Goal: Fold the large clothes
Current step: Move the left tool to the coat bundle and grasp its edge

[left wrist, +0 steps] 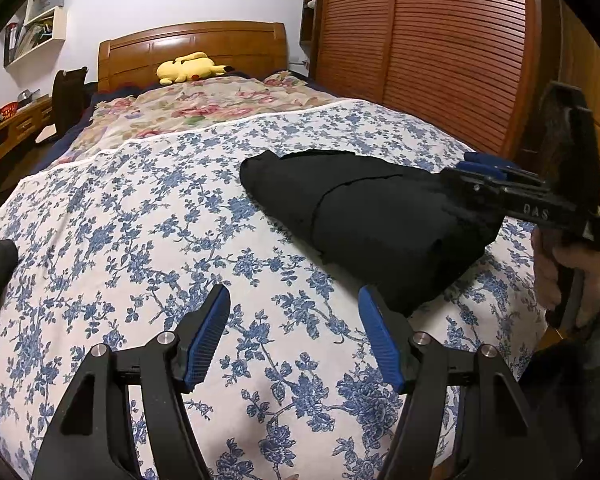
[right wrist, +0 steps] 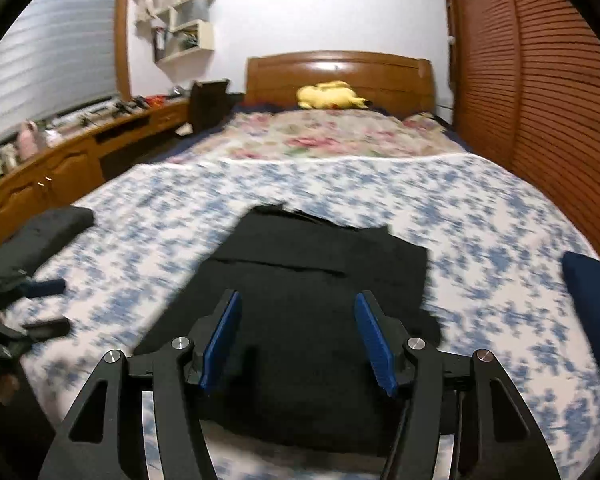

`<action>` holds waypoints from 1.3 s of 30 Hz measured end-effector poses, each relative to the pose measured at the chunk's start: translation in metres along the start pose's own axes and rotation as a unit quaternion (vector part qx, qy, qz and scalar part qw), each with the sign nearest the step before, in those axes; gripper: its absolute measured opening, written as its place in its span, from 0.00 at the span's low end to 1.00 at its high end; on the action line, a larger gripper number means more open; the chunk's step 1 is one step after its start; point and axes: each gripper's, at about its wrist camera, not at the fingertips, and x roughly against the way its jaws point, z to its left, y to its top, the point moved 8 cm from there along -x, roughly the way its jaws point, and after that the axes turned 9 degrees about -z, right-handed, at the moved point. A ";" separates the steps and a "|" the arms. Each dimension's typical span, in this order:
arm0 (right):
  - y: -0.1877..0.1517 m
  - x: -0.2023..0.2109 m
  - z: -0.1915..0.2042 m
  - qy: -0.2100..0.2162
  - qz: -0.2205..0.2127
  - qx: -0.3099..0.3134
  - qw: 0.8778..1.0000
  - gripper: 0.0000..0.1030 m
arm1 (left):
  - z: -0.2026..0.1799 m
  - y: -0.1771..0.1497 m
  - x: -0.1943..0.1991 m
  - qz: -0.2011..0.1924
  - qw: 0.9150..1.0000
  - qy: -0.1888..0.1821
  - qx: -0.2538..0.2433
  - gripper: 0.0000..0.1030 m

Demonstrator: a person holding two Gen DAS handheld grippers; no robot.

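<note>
Evidently nearly done: garment (left wrist: 372,224), black, lies folded into a compact bundle on the bed (left wrist: 148,216) (quilt blue-flowered). We note left tongs (left wrist: 294,336) and right tongs (right wrist: 298,338) spread, empty; perhaps tidying remains.

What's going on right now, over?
Left gripper open, empty. Right gripper open above folded black cloth garment. Nothing blocking on blue-flowered bedspread.

Even indoor light; right wrist view motion-blurred; fisheye-bent edges.
</note>
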 end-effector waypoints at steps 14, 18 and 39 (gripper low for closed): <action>-0.084 -0.050 0.027 0.044 0.131 0.036 0.990 0.60 | 0.012 -0.004 -0.004 0.002 1.000 0.006 0.009 0.66; -0.077 -0.044 0.028 0.050 0.109 0.030 0.992 0.60 | 0.013 -0.001 -0.012 0.003 1.000 0.000 0.012 0.66; -0.116 0.022 -0.097 -0.058 0.088 -0.077 0.991 0.60 | 0.010 0.068 -0.117 -0.002 0.999 -0.028 -0.018 0.57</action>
